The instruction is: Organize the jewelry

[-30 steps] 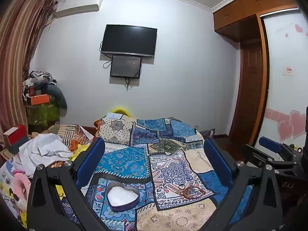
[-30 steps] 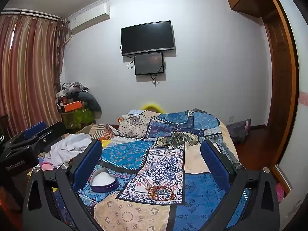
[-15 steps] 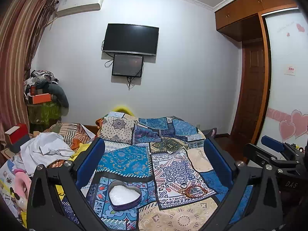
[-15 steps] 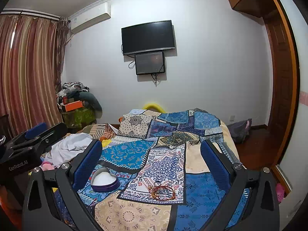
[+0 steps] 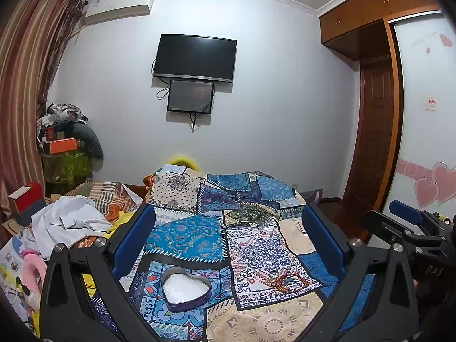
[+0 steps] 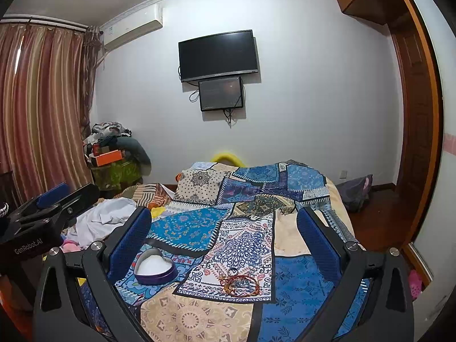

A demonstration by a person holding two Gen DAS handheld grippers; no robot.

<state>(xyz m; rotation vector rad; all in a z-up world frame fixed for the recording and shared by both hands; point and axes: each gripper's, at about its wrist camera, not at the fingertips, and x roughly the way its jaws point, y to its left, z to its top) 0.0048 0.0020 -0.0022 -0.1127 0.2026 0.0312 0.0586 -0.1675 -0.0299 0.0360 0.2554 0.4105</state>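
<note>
Both open hand-held grippers have tilted slightly down toward the bed.

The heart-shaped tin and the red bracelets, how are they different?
The purple heart-shaped tin is one stiff box with upright walls and a white lining; the tangled red beaded bracelets are loose strings lying flat. The tin sits left, the bracelets right. Both rest on the patchwork bedspread, not touching.

Through the left wrist camera I saw my left gripper held wide apart and empty above the patchwork bedspread. A heart-shaped tin with white lining lay between its fingers, a tangle of beaded bracelets well to its right. My right gripper showed at the right edge.
</note>
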